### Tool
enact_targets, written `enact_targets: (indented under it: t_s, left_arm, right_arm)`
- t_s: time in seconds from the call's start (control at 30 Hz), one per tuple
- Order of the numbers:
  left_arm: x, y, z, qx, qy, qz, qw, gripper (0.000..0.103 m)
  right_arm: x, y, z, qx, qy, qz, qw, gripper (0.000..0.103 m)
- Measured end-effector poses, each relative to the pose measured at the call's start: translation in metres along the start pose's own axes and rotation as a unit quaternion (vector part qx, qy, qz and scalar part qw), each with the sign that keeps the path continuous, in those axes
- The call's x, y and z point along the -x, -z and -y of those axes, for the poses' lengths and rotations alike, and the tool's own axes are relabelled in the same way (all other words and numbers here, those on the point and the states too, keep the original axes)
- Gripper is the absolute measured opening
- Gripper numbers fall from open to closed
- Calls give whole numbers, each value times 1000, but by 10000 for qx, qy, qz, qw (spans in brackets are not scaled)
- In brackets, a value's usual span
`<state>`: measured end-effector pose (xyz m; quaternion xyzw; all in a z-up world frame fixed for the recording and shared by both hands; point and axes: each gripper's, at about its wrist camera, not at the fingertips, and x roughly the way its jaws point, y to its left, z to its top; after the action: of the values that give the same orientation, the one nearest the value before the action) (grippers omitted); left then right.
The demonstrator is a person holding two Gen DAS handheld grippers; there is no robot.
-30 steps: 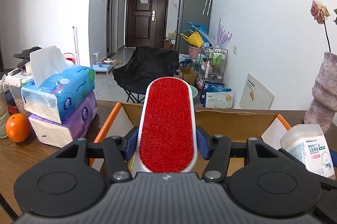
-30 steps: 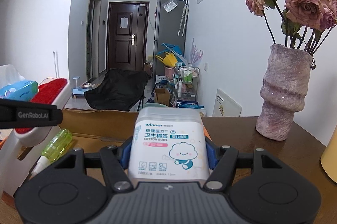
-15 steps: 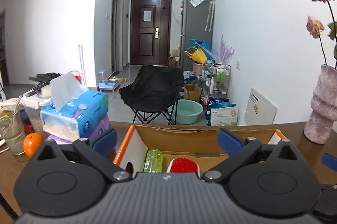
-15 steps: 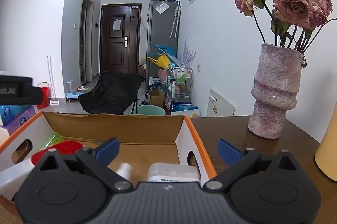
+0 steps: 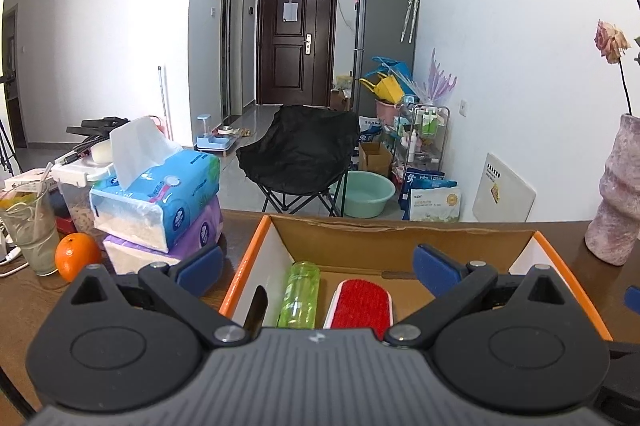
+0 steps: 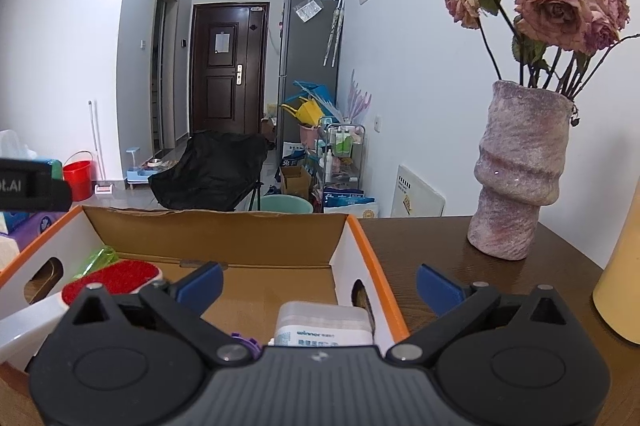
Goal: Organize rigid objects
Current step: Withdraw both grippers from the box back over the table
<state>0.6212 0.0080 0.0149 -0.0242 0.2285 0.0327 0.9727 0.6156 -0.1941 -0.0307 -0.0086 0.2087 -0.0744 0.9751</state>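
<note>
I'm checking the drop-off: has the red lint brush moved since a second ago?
Yes. The red lint brush went from the left gripper down into the cardboard box, beside the green bottle.

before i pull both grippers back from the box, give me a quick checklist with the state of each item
1. Left gripper jaws open with nothing between them: ok.
2. Right gripper jaws open with nothing between them: ok.
3. Red lint brush lying inside the cardboard box, beside the green bottle: ok.
4. Cotton bud pack inside the box, near its right wall: ok.
5. Vase upright on the table, apart from the box: ok.
6. Whether the purple item in the box is well seated: cannot tell, mostly hidden by the gripper body.
</note>
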Motion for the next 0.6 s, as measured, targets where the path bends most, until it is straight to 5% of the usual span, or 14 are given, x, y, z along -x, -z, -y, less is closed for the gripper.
enact_targets:
  t_s: [0.6]
  left_arm:
    - [62,23,2,-61,106,50,9999,103]
  right_arm:
    - [64,13,27,-19,54,169,9998,103]
